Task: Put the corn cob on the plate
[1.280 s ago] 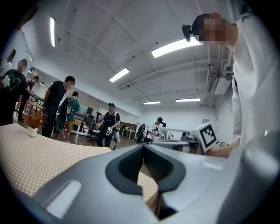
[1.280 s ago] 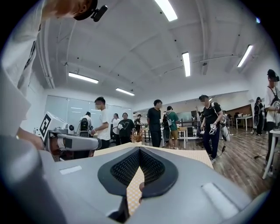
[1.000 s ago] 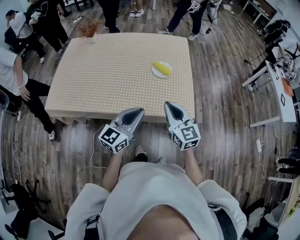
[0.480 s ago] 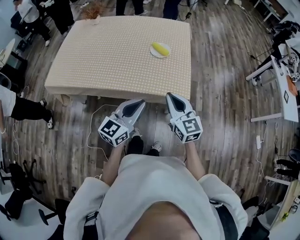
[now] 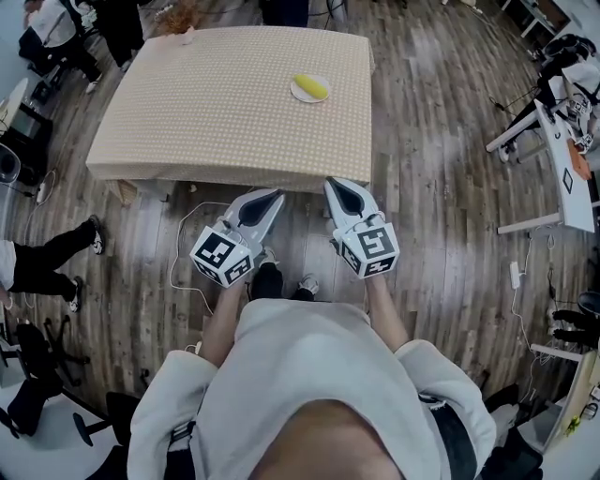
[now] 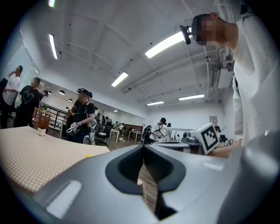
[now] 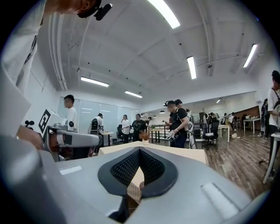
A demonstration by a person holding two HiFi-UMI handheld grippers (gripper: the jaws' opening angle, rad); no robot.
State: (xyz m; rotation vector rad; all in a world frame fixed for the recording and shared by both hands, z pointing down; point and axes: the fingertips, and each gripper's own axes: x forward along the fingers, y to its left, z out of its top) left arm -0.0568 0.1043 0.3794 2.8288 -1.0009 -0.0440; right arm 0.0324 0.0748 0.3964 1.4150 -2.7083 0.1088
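A yellow corn cob [image 5: 311, 86] lies on a small white plate [image 5: 298, 94] near the far right part of the checked table [image 5: 206, 103]. Both grippers hang over the wooden floor in front of the table's near edge, well short of the plate. The left gripper [image 5: 271, 195] is shut with nothing in it, and so is the right gripper [image 5: 335, 184]. In the left gripper view the jaws [image 6: 143, 148] meet, and a speck of yellow corn [image 6: 89, 155] shows on the table beyond. In the right gripper view the closed gripper [image 7: 139, 151] points level at the table [image 7: 183, 153].
A dried plant in a vase [image 5: 178, 17] stands at the table's far left corner. Several people stand behind and to the left of the table. White desks [image 5: 562, 141] line the right side. A cable [image 5: 183, 253] runs over the floor by my feet.
The table has slid away toward the top of the head view. Both grippers, earlier at the table's near edge, are now over the floor; both stayed shut.
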